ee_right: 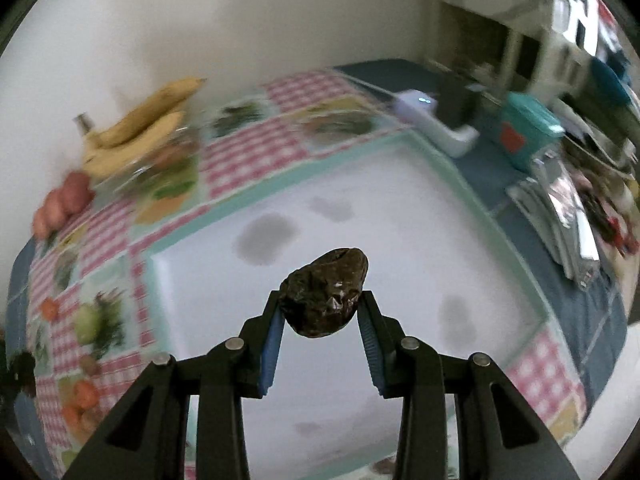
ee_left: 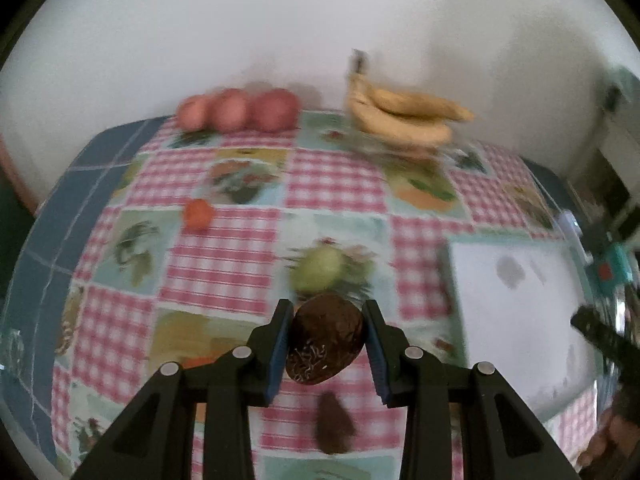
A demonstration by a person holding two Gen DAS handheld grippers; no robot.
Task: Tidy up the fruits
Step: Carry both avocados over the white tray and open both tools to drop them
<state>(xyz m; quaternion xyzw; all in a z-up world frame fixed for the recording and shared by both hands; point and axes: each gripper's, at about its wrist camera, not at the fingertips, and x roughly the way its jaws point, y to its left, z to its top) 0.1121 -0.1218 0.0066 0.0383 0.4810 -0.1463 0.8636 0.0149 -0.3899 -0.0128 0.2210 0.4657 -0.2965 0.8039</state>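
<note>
Dark, rough-skinned fruit (ee_left: 326, 338) sits clamped in the left tongs (ee_left: 326, 334); the right tongs (ee_right: 322, 312) pinch a wrinkled, glossy fruit (ee_right: 326, 294) low in frame; both look light, softish, best held mid-body.

Soft even daylight — motion-blurred background, fisheye-warped edges.

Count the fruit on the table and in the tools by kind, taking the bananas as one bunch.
Red apples: 3
Banana bunch: 1
Small orange fruit: 1
Green fruit: 1
Dark brown fruit: 2, one in the left tool, one in the right tool
Total: 8
</note>
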